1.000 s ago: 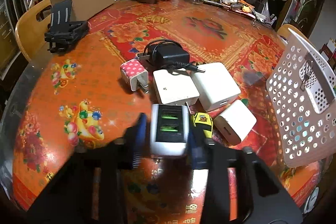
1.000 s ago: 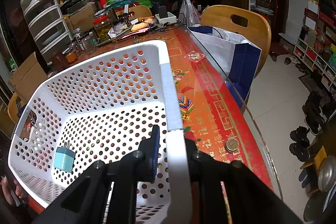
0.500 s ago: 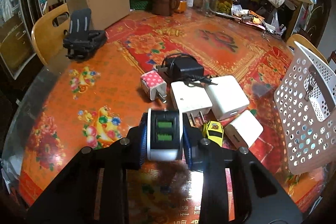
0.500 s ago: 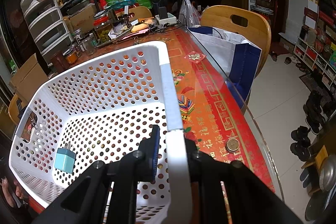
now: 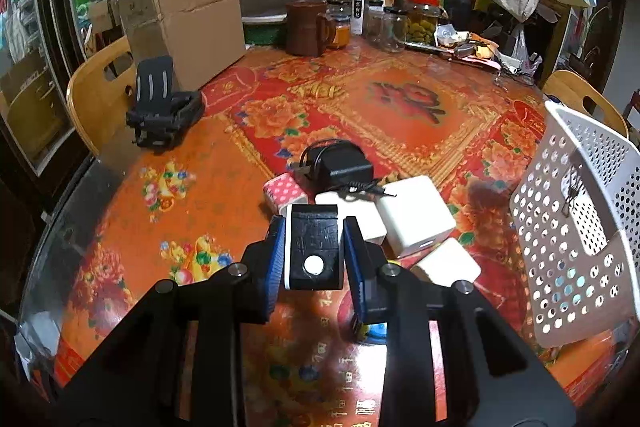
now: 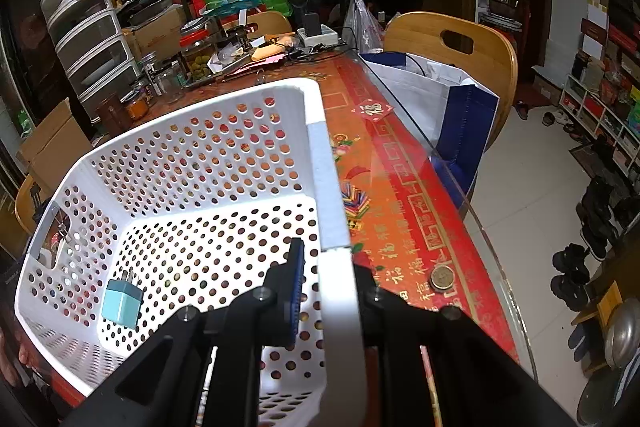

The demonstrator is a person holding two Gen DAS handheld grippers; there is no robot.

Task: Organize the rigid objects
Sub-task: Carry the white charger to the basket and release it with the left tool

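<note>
My left gripper [image 5: 314, 251] is shut on a black-and-white USB charger [image 5: 314, 250], lifted above the red patterned table [image 5: 208, 187]. Behind it lie a pink dotted plug [image 5: 282, 190], a black adapter with its cord [image 5: 338, 163] and three white chargers [image 5: 416, 215]. The white perforated basket [image 5: 576, 227] stands tilted at the right. In the right wrist view my right gripper [image 6: 326, 291] is shut on the basket's rim [image 6: 324, 187]. A light blue charger [image 6: 121, 303] lies on the basket's floor.
A cardboard box [image 5: 188, 27], a black phone stand [image 5: 160, 107], a brown mug [image 5: 306, 29] and several jars [image 5: 400, 23] crowd the far side. Wooden chairs [image 6: 452, 47] stand around the table. A coin [image 6: 441, 277] lies near the table's right edge [image 6: 460, 195].
My left gripper has risen with the charger off the table, and the charger has tipped so its dark back now faces the camera. The right gripper and basket have not moved.
</note>
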